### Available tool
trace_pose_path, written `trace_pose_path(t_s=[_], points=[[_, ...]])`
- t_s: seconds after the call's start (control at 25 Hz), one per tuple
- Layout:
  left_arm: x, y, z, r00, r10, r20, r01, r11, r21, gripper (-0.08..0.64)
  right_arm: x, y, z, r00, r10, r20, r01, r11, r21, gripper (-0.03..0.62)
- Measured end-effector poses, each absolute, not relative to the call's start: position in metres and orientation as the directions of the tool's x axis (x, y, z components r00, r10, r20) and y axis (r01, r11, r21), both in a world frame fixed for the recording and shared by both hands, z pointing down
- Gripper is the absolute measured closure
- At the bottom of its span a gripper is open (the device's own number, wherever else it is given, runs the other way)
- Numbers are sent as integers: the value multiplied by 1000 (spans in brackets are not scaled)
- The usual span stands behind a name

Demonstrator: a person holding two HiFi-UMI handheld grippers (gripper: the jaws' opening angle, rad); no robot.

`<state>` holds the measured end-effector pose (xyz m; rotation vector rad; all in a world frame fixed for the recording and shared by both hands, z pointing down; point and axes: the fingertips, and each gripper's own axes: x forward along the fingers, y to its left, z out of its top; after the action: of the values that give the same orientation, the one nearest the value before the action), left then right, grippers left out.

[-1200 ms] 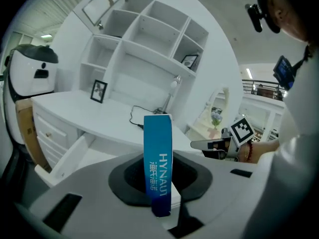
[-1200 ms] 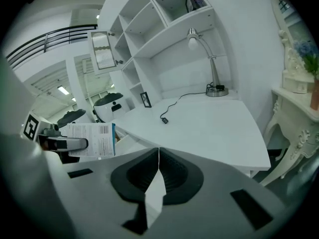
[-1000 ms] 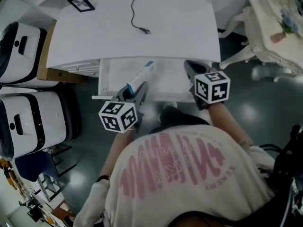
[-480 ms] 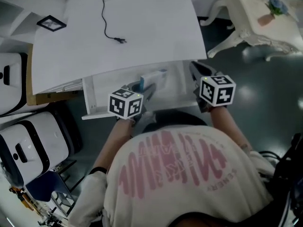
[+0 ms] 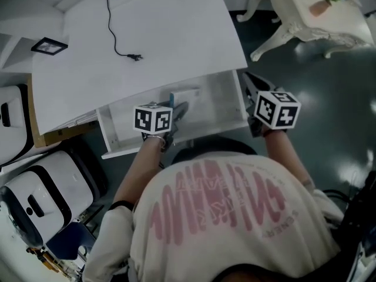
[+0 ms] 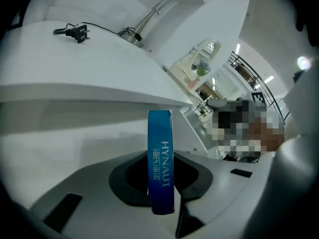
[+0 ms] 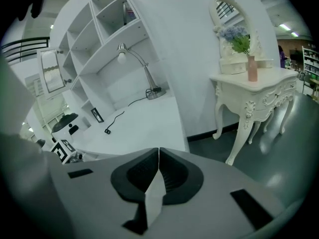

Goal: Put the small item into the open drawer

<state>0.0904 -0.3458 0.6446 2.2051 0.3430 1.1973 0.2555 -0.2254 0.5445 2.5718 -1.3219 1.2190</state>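
**Count.** We see two claws, one small item, one open drawer and one counter. The left claw (image 5: 178, 109) is clamped narrowly on the small item (image 6: 160, 163), a slim blue box printed "HYNAUT" that stands on edge between the pads. The right claw (image 7: 158, 152) is pressed together with nothing between its jaws. On the counter (image 5: 170, 34) lie one black cable (image 5: 113, 22) ending in a plug, and one small dark picture frame (image 5: 49, 46). Beyond the counter stands one ornate white table (image 5: 320, 16). In the right gripper view it carries one pink vase of flowers (image 7: 251, 66).

**Location of the item.** The box is held over the interior of the open drawer (image 5: 226, 101), just below the counter's front edge.

**Hidden or unclear.** In the head view the left claw's marker cube (image 5: 154, 119) covers most of the box, so only a blue edge and a pale face show past it. The person's torso (image 5: 223, 216) cuts off part of the drawer's front. We cannot tell whether the box touches the drawer floor. Nor can we tell whether the right claw, just beside the drawer's right end, touches that end.

**Pose.** Both forearms reach forward from the torso. The left claw tilts downward into the drawer. The right claw points forward and downward outside the drawer, its marker cube (image 5: 277, 109) facing upward.
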Motion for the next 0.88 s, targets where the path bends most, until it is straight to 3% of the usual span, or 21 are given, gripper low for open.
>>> trace_pose_path(t_s=[0.32,0.48,0.88], points=[[88,-348,652,564,508,651,-105,-737,667,457,257,-233,541,332,-695,638,-688,-641,-340,571],[86,-355,661,539,471,698,-121,-777,618,456,262,-234,537,340,-697,631,-683,-644,-343,571],[72,-359,685,451,460,765,-149,-806,573,359,268,-220,540,387,-679,624,-644,-683,-344,571]])
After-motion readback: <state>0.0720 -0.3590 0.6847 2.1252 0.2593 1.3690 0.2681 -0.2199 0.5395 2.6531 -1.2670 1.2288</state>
